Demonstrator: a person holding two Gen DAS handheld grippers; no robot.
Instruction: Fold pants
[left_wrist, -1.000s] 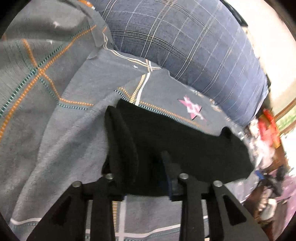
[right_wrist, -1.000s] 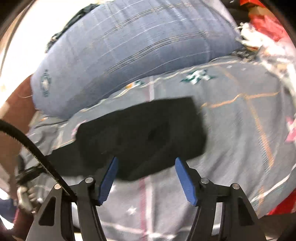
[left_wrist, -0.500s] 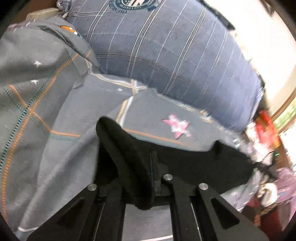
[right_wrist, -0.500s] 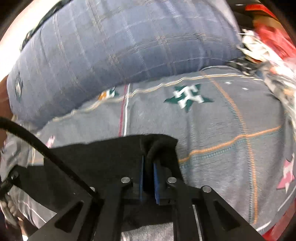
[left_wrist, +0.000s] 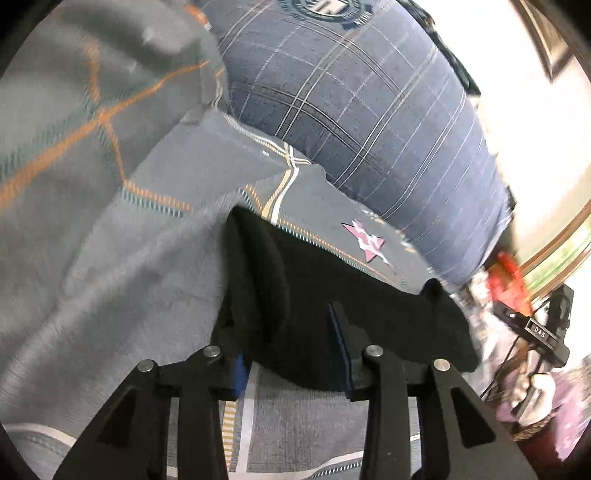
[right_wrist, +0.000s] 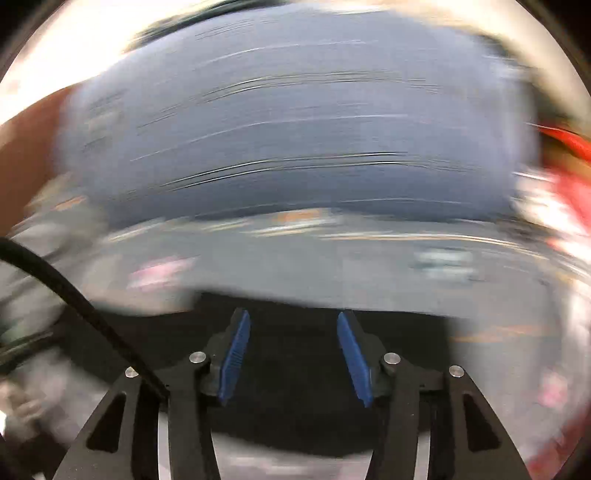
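The right wrist view is smeared by motion blur; only the right gripper (right_wrist: 293, 354), jaws apart over the black pants (right_wrist: 303, 413), reads clearly. The left gripper (left_wrist: 291, 339) stands jaws apart around a raised fold of the pants (left_wrist: 369, 325), hiding its left finger. They lie on a grey bedsheet (left_wrist: 122, 266) before a blue plaid pillow (left_wrist: 369, 122).

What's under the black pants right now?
The black pants lie on the grey patterned bedsheet, which shows on all sides of them. Whatever the sheet carries directly beneath the cloth is covered. Both grippers, left gripper and right gripper, are open.
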